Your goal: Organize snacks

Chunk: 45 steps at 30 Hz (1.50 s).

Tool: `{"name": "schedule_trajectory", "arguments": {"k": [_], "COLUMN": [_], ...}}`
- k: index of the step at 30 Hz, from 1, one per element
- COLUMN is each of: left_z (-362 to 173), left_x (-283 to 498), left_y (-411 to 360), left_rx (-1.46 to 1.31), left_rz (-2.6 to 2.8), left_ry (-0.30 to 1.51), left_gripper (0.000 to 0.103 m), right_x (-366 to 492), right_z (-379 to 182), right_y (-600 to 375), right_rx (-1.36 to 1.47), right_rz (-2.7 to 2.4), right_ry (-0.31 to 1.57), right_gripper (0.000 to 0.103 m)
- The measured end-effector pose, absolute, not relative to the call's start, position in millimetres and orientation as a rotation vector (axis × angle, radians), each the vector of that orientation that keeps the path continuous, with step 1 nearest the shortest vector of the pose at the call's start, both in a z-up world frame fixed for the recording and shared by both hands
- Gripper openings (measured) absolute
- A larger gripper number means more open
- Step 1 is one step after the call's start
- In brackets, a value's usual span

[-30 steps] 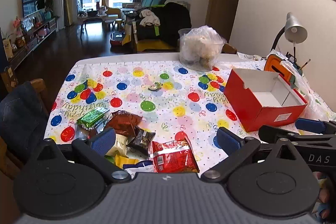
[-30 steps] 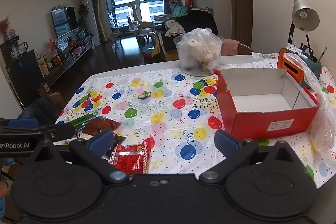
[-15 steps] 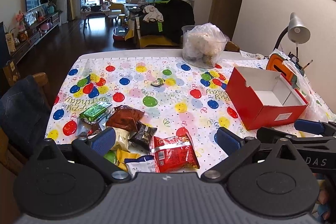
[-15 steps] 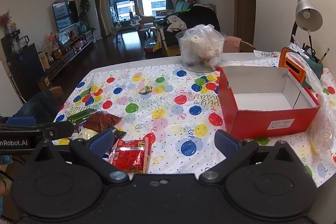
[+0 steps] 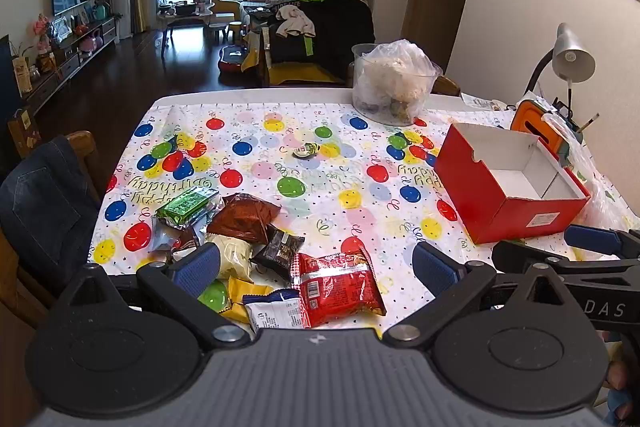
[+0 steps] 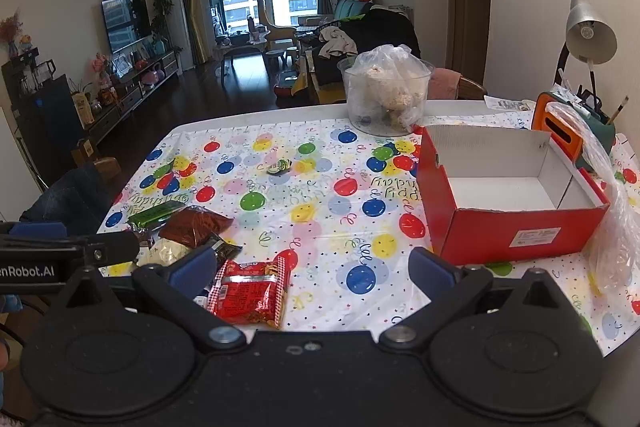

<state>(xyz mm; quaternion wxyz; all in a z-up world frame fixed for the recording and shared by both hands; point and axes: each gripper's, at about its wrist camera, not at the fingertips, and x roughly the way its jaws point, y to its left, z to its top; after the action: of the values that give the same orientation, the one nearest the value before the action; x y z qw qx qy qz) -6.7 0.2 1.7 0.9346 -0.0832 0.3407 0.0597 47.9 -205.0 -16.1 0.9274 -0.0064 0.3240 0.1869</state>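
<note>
**Both tongs apart, empty, over near table edge; snacks heaped left, box right**

Left gripper (image 5: pixel 316 263): fingers spread wide, nothing between them, hovering above the near edge of the table (image 5: pixel 256 95). Right gripper (image 6: pixel 312 267): same state, fingers wide apart, holding nothing, alongside the left one.

Left to right on the balloon-print tablecloth (image 5: pixel 320 195):
- Chair with dark denim draped on it (image 5: pixel 44 195), just beside the table's left edge.
- Snack pile (image 5: pixel 256 251) at the near-left corner, packets overlapping: green packet (image 5: pixel 188 203) at the far-left of the heap, brown-red bag (image 5: pixel 244 217) touching it, pale packet (image 5: pixel 234 253), small dark packet (image 5: pixel 280 251), yellow and white-blue packets at the near edge, red packet (image 5: pixel 336 287) nearest the centre, lying flat.
- Small wrapped sweet (image 5: pixel 306 149) alone mid-table, well apart from the pile.
- Clear tub with a plastic bag in it (image 5: pixel 394 83) at the far edge.
- Red box (image 5: pixel 516 219), open, white inside, empty, on the right side; well apart from the pile.
- Orange holder (image 5: pixel 532 123) and desk lamp (image 5: pixel 570 55) behind the box.
</note>
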Motion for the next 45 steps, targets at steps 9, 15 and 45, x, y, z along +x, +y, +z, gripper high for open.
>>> {"name": "schedule_trajectory", "arguments": {"k": [9,15,45], "left_z": [2,3,-18], "left_x": [-5,-5,14], "left_y": [-1,0,26], "left_rx": [-0.168,-0.166,-0.204], "left_rz": [0.124,0.125,0.142], "left_ry": [0.694,0.691,0.752], "left_gripper": [0.103,0.103,0.103], "right_x": [48,48,63], "right_z": [-16,-16,-30], "right_y": [-204,-203,-188], "right_rx": [-0.017,-0.018,-0.042], "right_rz": [0.382,0.383,0.435], "right_ry": [0.66,0.659,0.689], "right_gripper": [0.102,0.102,0.101]}}
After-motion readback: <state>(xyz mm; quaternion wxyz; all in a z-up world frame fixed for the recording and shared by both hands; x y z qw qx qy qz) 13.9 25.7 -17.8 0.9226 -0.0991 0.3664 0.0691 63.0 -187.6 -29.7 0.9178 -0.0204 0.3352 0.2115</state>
